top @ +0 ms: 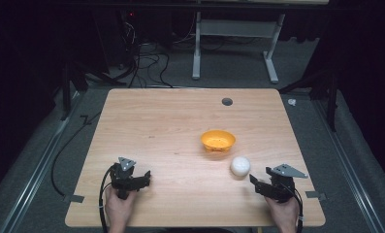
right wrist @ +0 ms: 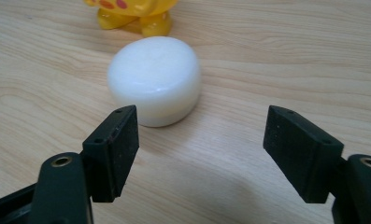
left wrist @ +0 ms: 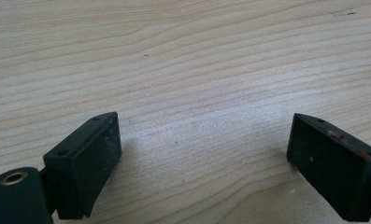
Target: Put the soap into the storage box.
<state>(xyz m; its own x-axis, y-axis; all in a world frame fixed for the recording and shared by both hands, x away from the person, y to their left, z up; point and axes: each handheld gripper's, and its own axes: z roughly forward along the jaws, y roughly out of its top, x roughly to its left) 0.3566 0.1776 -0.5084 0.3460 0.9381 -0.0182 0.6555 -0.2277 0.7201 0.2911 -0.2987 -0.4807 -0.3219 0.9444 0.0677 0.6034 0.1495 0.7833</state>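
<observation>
A white rounded puck-like object lies on the wooden table, just in front and to the right of a yellow-orange bowl. My right gripper rests near the table's front right, open, its jaws pointing left toward the white object. In the right gripper view the white object sits a little beyond the left jaw, apart from it, with the bowl's foot behind it. The right gripper holds nothing. My left gripper is at the front left, and in its own view the left gripper stands open over bare wood.
A small dark round hole marks the table's far side. Beyond the table, cables lie on the grey floor beside a white desk frame. Tape tabs stick out at the table's front corners.
</observation>
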